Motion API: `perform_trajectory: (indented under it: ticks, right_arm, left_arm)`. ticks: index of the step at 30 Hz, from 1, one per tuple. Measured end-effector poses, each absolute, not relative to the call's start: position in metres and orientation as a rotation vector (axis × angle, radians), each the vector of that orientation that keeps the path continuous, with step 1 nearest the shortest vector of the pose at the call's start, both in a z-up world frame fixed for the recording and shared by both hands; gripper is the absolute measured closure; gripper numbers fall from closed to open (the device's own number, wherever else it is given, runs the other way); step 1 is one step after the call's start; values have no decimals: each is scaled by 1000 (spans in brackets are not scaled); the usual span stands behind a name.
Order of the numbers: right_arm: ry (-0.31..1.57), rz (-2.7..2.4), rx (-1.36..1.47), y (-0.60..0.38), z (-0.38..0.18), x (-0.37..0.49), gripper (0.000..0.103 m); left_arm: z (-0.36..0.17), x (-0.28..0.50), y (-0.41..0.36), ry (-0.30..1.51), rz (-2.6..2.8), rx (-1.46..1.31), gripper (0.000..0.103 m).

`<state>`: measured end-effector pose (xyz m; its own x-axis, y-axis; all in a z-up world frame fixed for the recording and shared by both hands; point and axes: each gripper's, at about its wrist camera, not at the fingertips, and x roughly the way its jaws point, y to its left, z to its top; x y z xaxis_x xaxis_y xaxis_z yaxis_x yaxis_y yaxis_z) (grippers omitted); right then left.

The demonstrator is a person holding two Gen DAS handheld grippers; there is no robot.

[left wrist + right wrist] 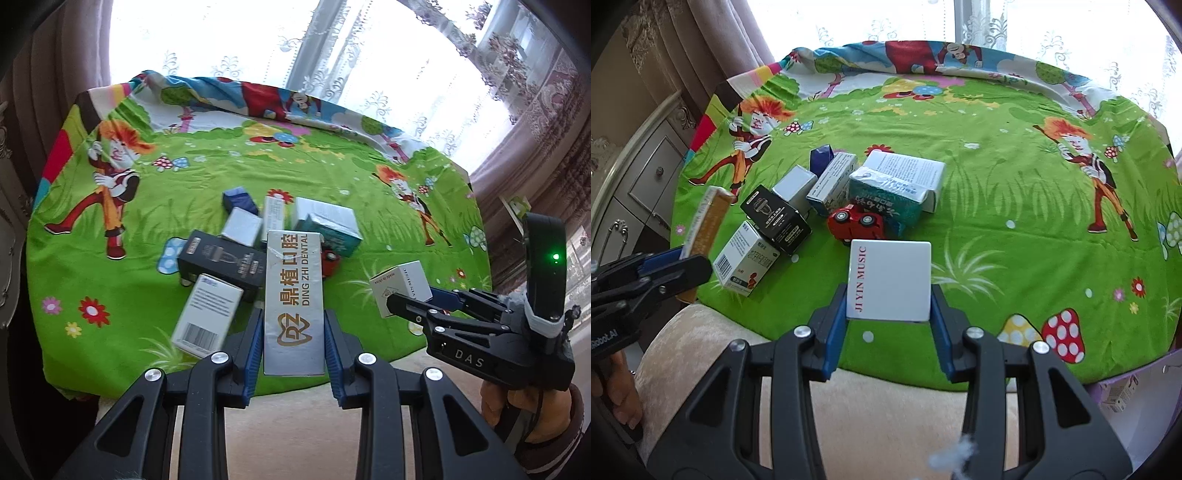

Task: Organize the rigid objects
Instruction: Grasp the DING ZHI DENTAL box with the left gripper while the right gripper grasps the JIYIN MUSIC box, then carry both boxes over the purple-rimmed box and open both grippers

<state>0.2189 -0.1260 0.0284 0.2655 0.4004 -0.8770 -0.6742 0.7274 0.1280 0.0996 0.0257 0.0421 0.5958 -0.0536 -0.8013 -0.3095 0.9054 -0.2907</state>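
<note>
Two boxes are lifted so far, the dental box (294,295) clamped in the left gripper (294,332) and the white box (889,280) clamped in the right gripper (888,325), while the cluster of boxes (827,192) and the red toy car (857,223) remain unsorted on the green cloth (997,206).

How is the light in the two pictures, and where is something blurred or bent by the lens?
Left wrist view: the window behind the lace curtain is blown out white, the cartoon cloth curves with the fisheye, and the barcode box is smeared. Right wrist view: the same backlight, the JI YIN MUSIC box is sharp, the orange box at the left is blurred.
</note>
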Motion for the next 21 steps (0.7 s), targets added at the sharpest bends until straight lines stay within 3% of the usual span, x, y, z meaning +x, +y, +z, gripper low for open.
perform_trajectory:
  ticks: [21]
  right_arm:
    - [1033, 631, -118, -250, 64, 203, 57]
  left_arm:
    - [59, 132, -83, 968, -59, -316, 71]
